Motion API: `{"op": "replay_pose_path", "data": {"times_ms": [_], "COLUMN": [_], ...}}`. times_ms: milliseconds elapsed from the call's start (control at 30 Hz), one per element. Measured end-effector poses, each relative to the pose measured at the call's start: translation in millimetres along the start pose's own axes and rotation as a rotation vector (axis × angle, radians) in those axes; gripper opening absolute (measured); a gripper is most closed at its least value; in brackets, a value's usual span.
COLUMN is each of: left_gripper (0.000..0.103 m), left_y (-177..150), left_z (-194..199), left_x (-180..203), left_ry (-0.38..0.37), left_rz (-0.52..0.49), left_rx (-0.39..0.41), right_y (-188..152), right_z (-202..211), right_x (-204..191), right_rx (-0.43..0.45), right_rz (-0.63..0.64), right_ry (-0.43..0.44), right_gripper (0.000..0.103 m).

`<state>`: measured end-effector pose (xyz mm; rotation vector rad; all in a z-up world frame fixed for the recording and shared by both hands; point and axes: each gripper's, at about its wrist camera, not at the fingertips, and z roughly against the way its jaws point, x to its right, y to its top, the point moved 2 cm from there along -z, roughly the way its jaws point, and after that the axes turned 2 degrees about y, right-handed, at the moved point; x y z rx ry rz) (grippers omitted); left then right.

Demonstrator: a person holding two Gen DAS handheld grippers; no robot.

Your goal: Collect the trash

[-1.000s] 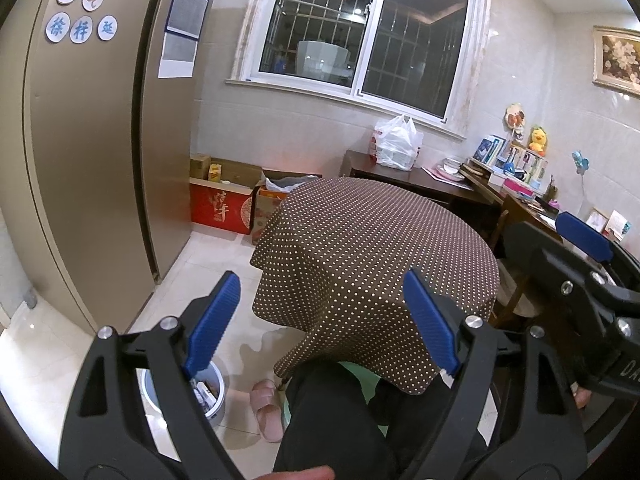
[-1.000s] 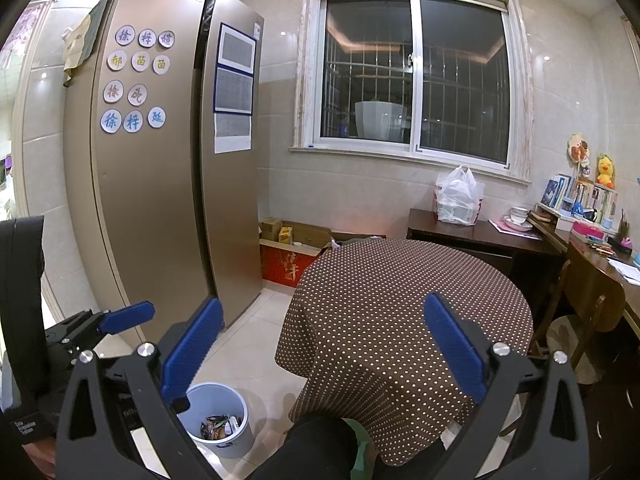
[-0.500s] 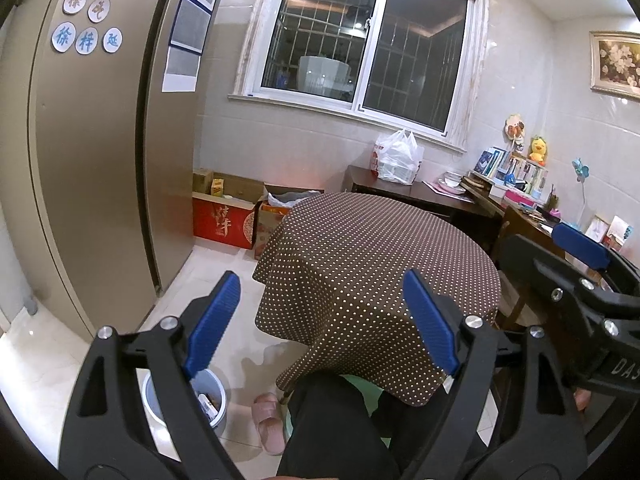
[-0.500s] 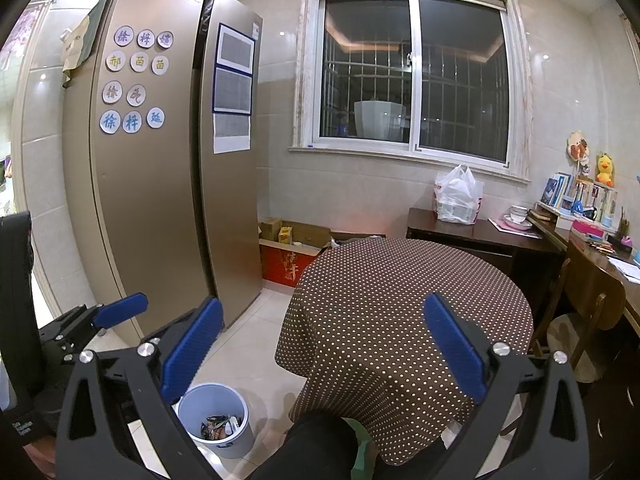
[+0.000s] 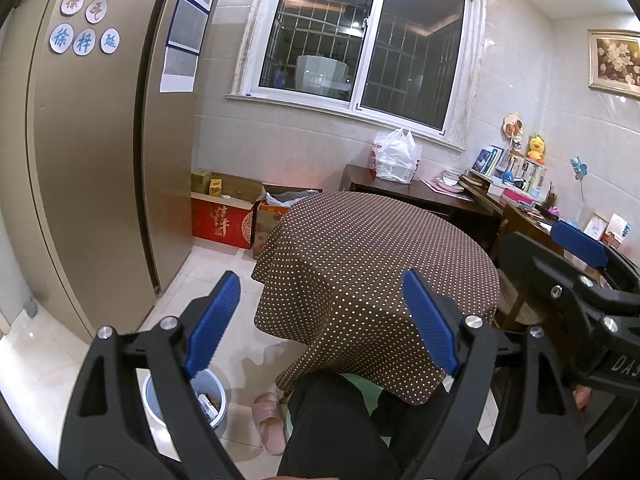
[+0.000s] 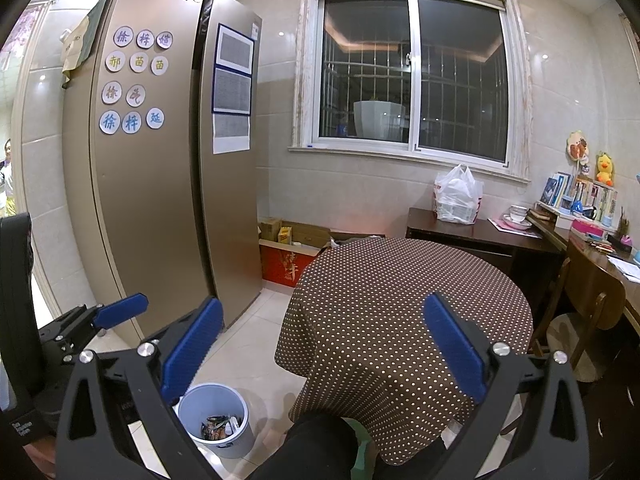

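Both tools are held above the near edge of the round table (image 6: 404,280), which is covered with a brown dotted cloth. The left gripper (image 5: 320,320) is spread wide and nothing is held between its blue pads. The right gripper (image 6: 320,344) is likewise spread wide and is empty. The pale blue waste bin (image 6: 216,420) is seen on the tiled floor to the left of the table, just beside the seated person's dark-clad knee (image 6: 316,440); mixed scraps of trash (image 6: 218,428) are gathered inside it. A pink slipper (image 5: 270,420) is seen on the floor between the bin and the table.
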<state>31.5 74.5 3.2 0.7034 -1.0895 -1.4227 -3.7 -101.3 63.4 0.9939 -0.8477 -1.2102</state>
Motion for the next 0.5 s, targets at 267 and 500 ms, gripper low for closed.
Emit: {"op": "replay_pose_path", "data": {"times_ms": [267,500], "left_gripper": [0.082,0.082], "left_y": [-2,-9], "left_z": [-1,-17], "left_x": [1,-1], "left_ry": [0.008,0.045], "left_rz": [-0.001,0.006], "left_rx": [-0.014,-0.076], "right_y": [-1,-4], "right_z": [-1,-9], "right_x": [2,9], "right_rx": [-0.003,-0.023], "right_rz": [-0.003,-0.009], "right_ry": [-0.001,-0.003], "right_gripper": [0.098,0.098]}}
